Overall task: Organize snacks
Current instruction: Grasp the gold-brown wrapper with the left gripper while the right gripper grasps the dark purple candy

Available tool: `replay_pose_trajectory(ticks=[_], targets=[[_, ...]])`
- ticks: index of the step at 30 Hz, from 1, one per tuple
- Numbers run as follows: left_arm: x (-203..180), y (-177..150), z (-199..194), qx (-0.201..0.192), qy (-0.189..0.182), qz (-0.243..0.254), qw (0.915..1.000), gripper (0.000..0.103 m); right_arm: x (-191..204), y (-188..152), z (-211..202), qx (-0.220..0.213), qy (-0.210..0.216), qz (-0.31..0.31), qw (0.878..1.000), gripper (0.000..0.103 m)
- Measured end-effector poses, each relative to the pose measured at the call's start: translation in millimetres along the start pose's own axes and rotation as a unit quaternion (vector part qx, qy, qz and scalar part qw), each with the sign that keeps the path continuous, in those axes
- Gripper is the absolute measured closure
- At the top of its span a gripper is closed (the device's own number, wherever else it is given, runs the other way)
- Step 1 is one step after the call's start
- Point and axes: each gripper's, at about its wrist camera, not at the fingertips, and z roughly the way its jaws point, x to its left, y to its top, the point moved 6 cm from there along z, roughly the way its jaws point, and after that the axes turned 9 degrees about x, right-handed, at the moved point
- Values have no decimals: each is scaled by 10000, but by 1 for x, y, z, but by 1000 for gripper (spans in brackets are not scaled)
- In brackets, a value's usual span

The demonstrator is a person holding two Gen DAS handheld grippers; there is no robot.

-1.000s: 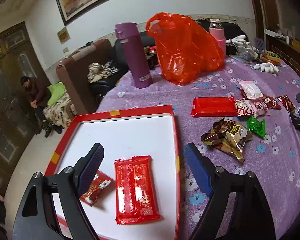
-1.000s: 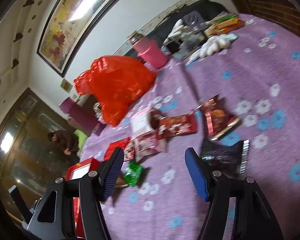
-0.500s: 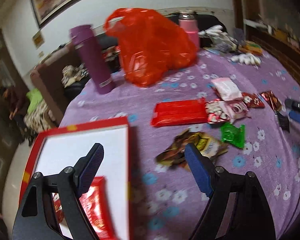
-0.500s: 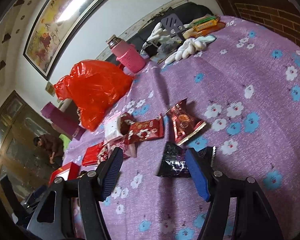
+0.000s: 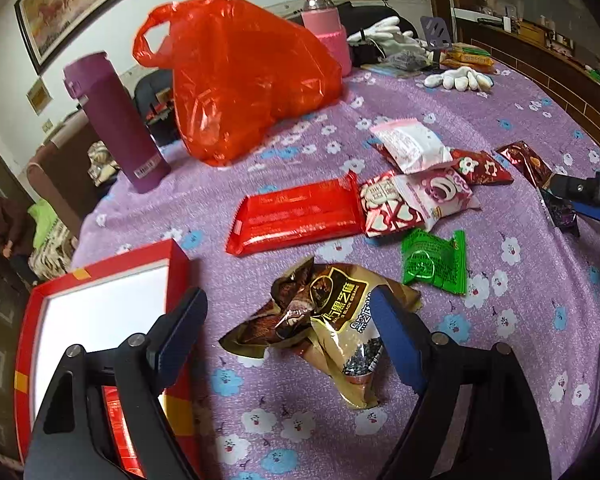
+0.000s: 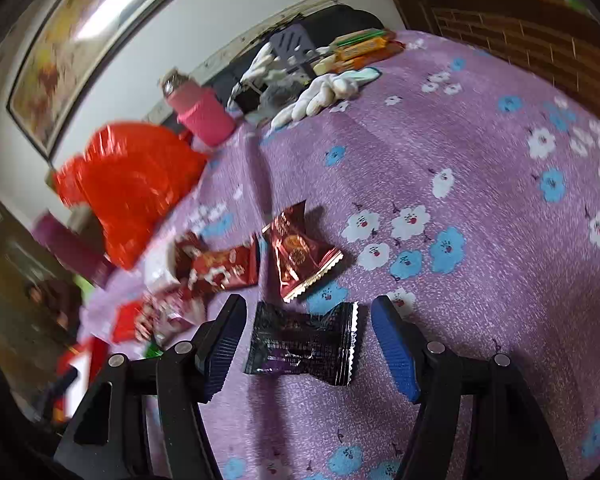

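**Both grippers spread over loose snacks**

While the left gripper (image 5: pixel 288 316) gapes wide over the brown sesame packet (image 5: pixel 332 320) at lower centre, beside the red tray (image 5: pixel 178 258), the right gripper (image 6: pixel 308 334) straddles the black candy wrapper (image 6: pixel 302 344), pads apart from it.

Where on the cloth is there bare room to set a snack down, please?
Free: the purple cloth between the white gloves and the dark red wrapper, and the white floor of the red box. Crowded: between the long red pack and green packet.
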Motion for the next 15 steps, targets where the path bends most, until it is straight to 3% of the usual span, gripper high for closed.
replay_pose_trajectory(ticks=[8,15], targets=[[-2,-7,10,350,-698,-308,9965,16,17,-8,8,-18,-702,-710,9950,31],[-15,-12,12,243,-543,-47,9982,10,20,-10,10,34,-1075,-986,9893,47]])
